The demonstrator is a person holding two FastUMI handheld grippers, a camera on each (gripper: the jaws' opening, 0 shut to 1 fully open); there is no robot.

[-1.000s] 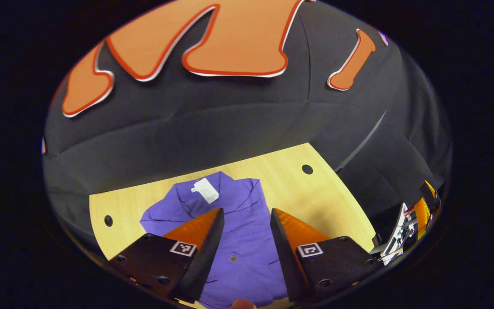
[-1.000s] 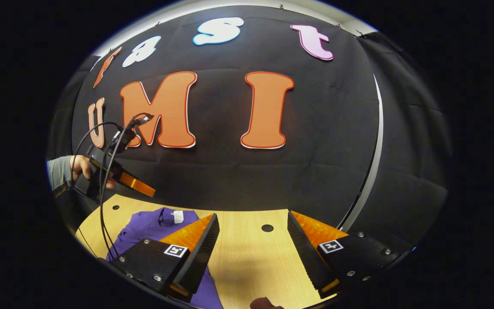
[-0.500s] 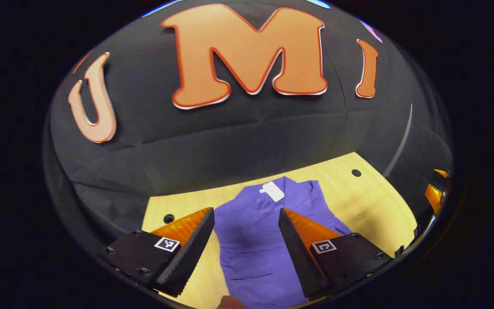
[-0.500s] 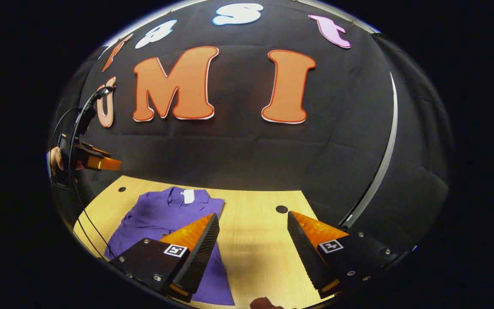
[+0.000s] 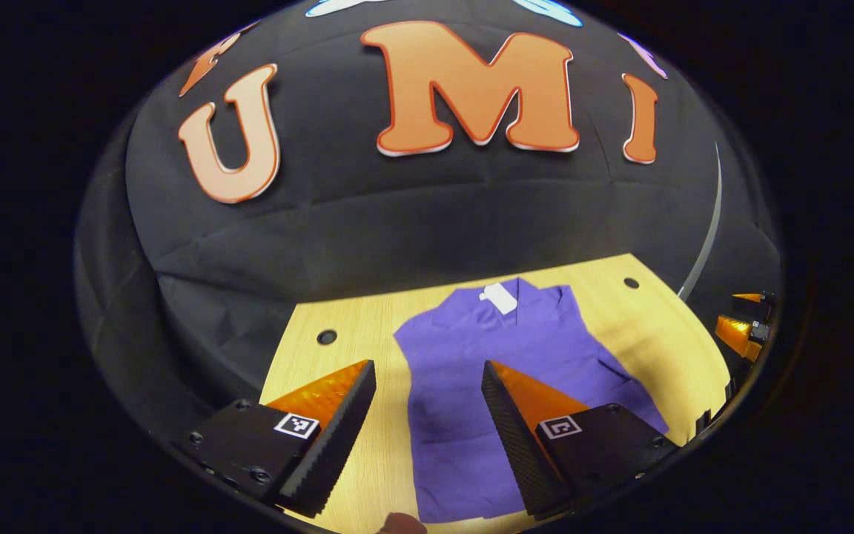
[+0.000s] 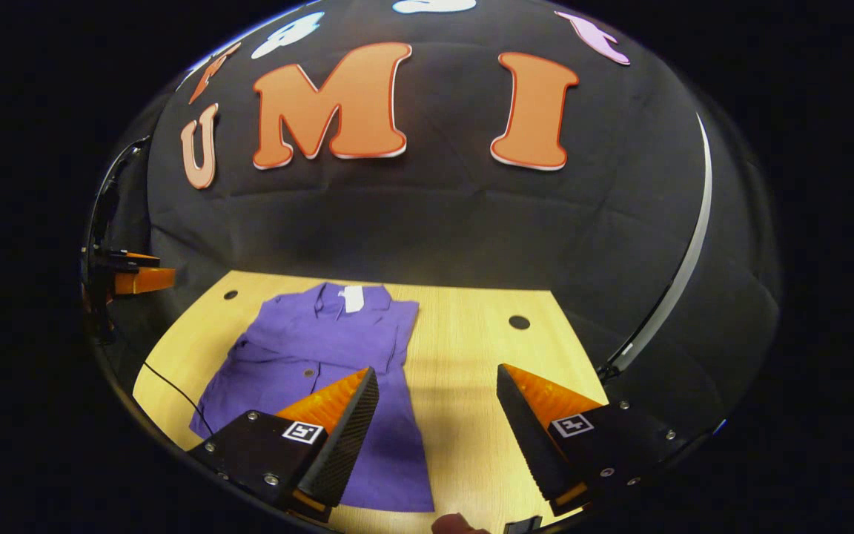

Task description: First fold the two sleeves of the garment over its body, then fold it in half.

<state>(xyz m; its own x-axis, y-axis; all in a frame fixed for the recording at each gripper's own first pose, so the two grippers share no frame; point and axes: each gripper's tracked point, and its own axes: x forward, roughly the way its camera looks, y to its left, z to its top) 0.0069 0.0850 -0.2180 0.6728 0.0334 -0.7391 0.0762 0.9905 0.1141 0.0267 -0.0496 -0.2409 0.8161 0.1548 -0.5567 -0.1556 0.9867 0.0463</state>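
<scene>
While the purple garment (image 5: pixel 501 386) lies flat on the light wooden tabletop (image 5: pixel 368 341), its collar and white tag (image 5: pixel 499 297) point toward the black booth wall at twelve o'clock. Both sleeves appear folded in over the body, leaving a long, narrow shape. In the right gripper view the garment (image 6: pixel 323 371) sits at about ten o'clock from the jaws, with small buttons showing on its front. The left gripper (image 5: pixel 427 430) hangs above the garment's lower half, jaws spread apart and holding nothing. The right gripper (image 6: pixel 434 437) hovers over bare wood beside the garment's edge, jaws likewise released. Dark round holes (image 6: pixel 519 322) mark the tabletop near its far corners.
</scene>
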